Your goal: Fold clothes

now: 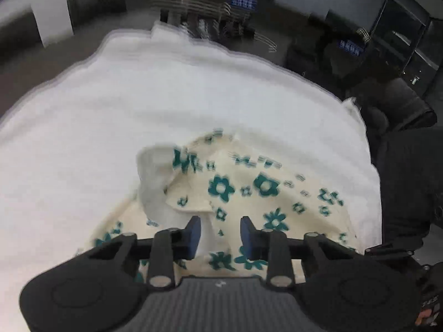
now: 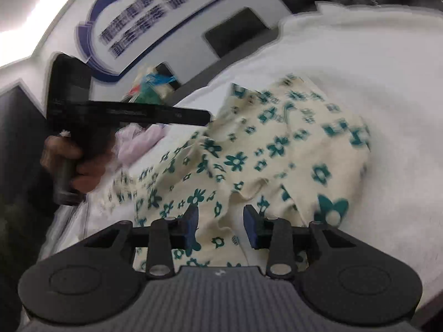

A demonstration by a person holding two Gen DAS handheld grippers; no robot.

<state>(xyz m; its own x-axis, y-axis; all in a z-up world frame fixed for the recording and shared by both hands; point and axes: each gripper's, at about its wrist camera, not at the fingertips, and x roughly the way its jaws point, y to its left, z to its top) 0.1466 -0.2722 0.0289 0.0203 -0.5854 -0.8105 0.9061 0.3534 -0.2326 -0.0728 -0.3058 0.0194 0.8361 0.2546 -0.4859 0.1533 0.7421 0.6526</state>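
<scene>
A cream garment printed with teal flowers (image 1: 249,193) lies rumpled on a white cloth (image 1: 138,96) that covers the desk, and everything here is placed from that garment. In the left wrist view the left gripper (image 1: 220,238) hangs over the garment's near part with its jaws open; the blue pads (image 1: 193,235) stand apart, with a strip of the pale inner side of the garment and some flowered fabric seen in the gap, and neither pad presses on it. A pale flap of the garment is turned back toward the far left of the printed area. In the right wrist view the right gripper (image 2: 221,227) is just above the garment's near edge, its jaws also open, the blue pads (image 2: 253,227) apart with flowered fabric seen between them and no grip on it. Left of the garment in this view a hand (image 2: 74,163) holds the black handle of the other gripper, whose dark body reaches in over the garment's left edge. Beyond the garment, near a wall with blue lettering (image 2: 144,22), sits a blurred heap of coloured items (image 2: 149,88).
</scene>
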